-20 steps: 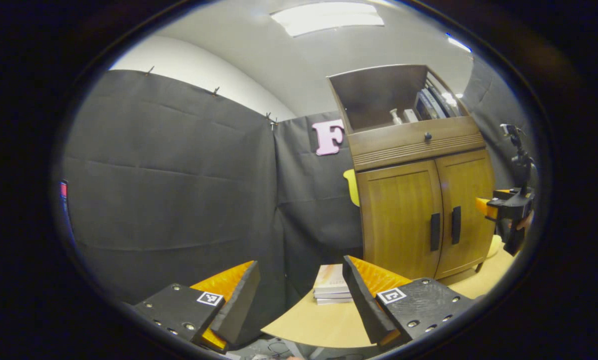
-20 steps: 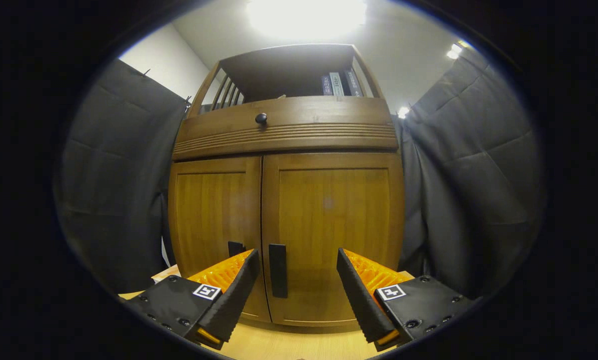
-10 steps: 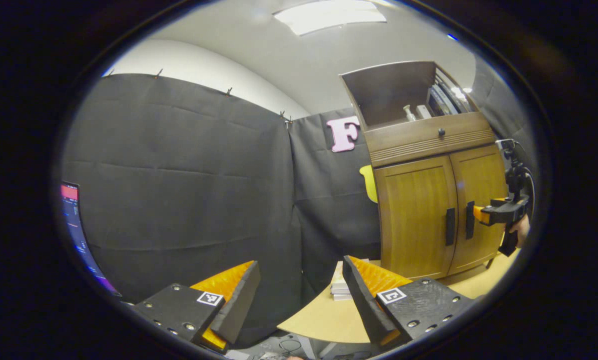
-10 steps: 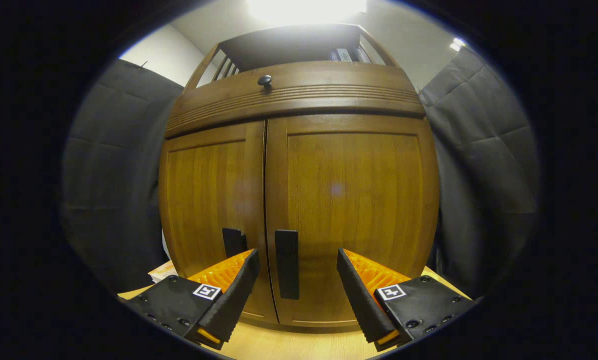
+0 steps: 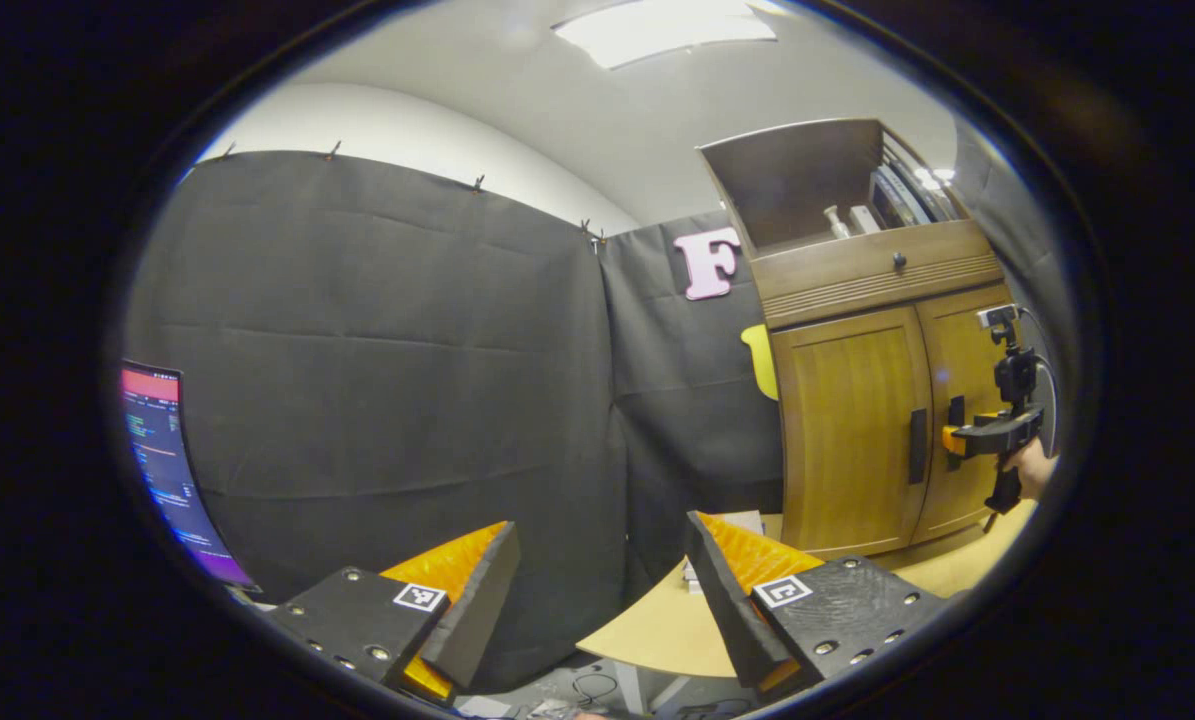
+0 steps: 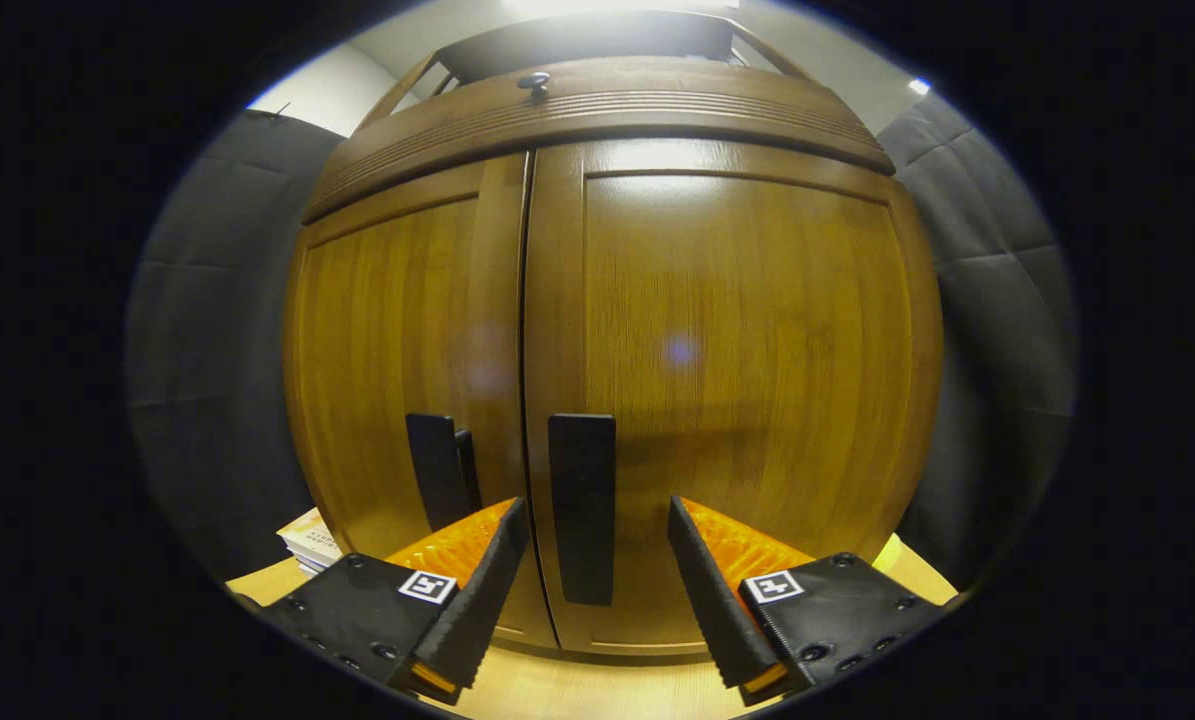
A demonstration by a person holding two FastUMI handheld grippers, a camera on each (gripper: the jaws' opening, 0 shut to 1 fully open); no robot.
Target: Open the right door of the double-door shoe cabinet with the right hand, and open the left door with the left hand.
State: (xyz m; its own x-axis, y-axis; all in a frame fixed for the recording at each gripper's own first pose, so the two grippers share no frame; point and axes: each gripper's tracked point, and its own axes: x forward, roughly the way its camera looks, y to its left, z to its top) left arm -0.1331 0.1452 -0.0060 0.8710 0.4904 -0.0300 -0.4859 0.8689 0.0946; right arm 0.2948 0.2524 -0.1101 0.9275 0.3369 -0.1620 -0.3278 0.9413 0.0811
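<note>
Between the right gripper's (image 6: 593, 560) spread fingers stands the right door's handle (image 6: 582, 505).

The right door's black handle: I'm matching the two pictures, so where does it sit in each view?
Left gripper view: right door's handle at far right, at the right gripper.
Right gripper view: low centre, between the open fingers.
Shared landmark: the drawer's round knob.

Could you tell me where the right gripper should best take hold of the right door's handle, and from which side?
Probably mid-length on the right door's handle, a narrow upright bar beside the centre seam. Come straight on from the front: the right gripper already has open fingers either side of it. Both doors look closed.
</note>
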